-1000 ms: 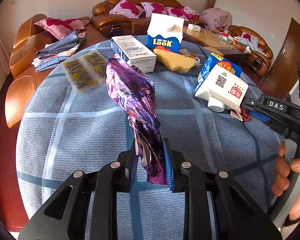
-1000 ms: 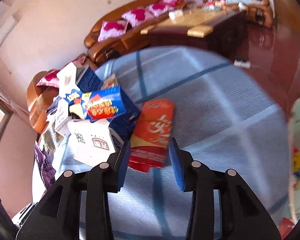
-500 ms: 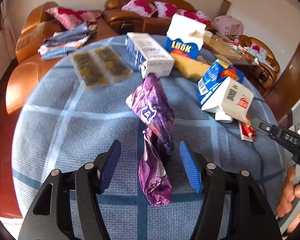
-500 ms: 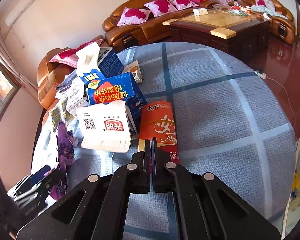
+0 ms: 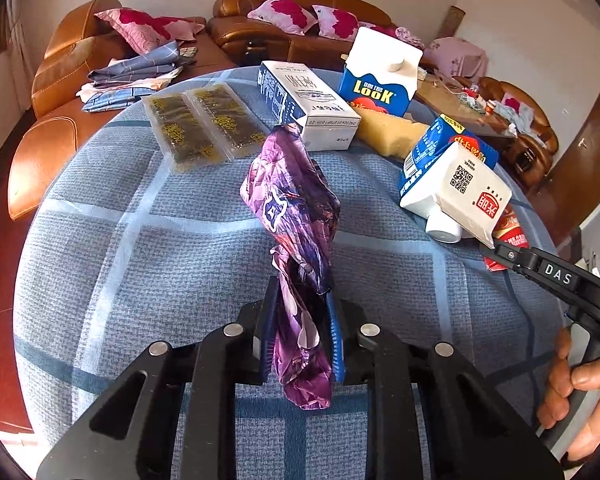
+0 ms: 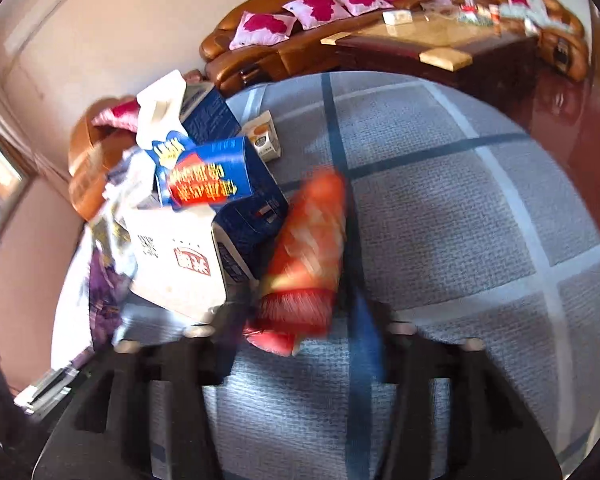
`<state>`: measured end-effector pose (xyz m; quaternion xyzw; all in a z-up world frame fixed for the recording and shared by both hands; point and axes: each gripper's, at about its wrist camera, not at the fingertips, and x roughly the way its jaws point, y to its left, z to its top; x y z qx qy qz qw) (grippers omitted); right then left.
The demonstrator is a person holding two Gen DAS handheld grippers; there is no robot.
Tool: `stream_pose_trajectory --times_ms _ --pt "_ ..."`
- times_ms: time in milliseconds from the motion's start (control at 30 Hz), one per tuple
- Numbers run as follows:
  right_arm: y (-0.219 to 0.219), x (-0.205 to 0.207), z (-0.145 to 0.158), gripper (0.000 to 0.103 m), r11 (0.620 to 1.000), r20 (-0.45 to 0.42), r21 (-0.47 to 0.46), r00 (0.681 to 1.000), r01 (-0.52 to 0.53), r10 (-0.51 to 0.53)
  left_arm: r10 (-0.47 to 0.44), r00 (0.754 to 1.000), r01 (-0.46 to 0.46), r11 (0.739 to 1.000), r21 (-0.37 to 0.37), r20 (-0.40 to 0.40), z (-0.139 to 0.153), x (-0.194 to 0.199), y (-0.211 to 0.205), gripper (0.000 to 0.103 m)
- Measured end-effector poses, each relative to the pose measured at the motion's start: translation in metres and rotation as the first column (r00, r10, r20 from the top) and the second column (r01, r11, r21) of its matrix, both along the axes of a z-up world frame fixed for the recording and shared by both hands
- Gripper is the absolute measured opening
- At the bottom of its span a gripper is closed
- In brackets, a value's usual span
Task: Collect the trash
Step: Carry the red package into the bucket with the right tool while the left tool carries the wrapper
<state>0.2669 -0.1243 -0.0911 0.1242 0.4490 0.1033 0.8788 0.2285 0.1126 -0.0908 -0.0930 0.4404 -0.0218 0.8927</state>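
Left wrist: left claw (image 5: 302,336) is closing on purple wrapper (image 5: 296,216) beside white box (image 5: 306,106). Right claw (image 6: 300,344) is opening around red packet (image 6: 306,256). Cartons (image 5: 456,188) are remaining on surface (image 5: 140,248); collecting barely begun.

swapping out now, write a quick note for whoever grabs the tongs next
Left tongs: closing on the purple wrapper, pads pressing it, wrapper standing up off the tablecloth.
Right tongs: opening, blurred; the red packet lies between the fingers, no grip visible.
On the table: white carton on its side, Look carton upright, white box, two seaweed packs.
Done: nothing visibly binned.
Left: bin the wrapper, regrasp the packet, then the rest.
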Motion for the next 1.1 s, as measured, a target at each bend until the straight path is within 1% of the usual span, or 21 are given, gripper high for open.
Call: stream_pose_trajectory --times_ms 100,167,233,300,367,433,567,767,933,1100 --pt "-0.001 -0.009 0.002 0.026 1.000 0.020 -0.019 1.000 -0.021 0.022 0.003 1.000 -0.003 1.000 -0.008 0.004 -0.001 -0.001 0.002 0.021" --pt "-0.002 -0.019 0.006 0.026 0.999 0.057 -0.026 0.998 -0.024 0.025 0.001 1.000 -0.001 1.000 -0.007 0.008 0.001 -0.003 0.000 0.021" --pt "-0.006 -0.034 0.012 0.026 0.999 0.108 -0.047 0.994 -0.015 0.020 -0.003 1.000 0.003 1.000 0.012 0.021 0.003 -0.005 -0.003 0.021" --pt "-0.013 -0.047 0.018 0.026 1.000 0.137 -0.029 0.990 -0.012 0.016 -0.015 0.999 0.013 0.999 0.039 0.042 0.009 -0.010 -0.010 0.021" --pt "-0.019 -0.059 0.023 0.026 1.000 0.159 -0.007 0.987 -0.015 0.016 -0.023 0.999 0.021 0.999 0.039 0.049 0.012 -0.013 -0.013 0.021" --pt "-0.025 -0.074 0.028 0.026 1.000 0.184 -0.013 0.983 -0.012 0.014 -0.028 0.998 0.026 0.999 0.039 0.051 0.013 -0.017 -0.018 0.021" --pt "-0.035 -0.097 0.038 0.026 1.000 0.213 -0.016 0.977 -0.003 0.006 -0.046 0.997 0.044 0.998 0.040 0.064 0.015 -0.028 -0.030 0.020" --pt "-0.048 -0.124 0.051 0.026 0.999 0.243 -0.033 0.969 -0.027 0.035 -0.097 0.992 0.091 0.993 0.069 0.083 0.020 -0.049 -0.054 0.019" --pt "-0.062 -0.151 0.060 0.026 0.995 0.260 -0.091 0.964 -0.036 0.059 -0.144 0.983 0.134 0.986 0.097 0.110 0.031 -0.068 -0.077 0.020" --pt "-0.087 -0.182 0.073 0.026 0.994 0.288 -0.110 0.957 -0.006 0.037 -0.198 0.972 0.186 0.978 0.100 0.130 0.040 -0.083 -0.103 0.020"
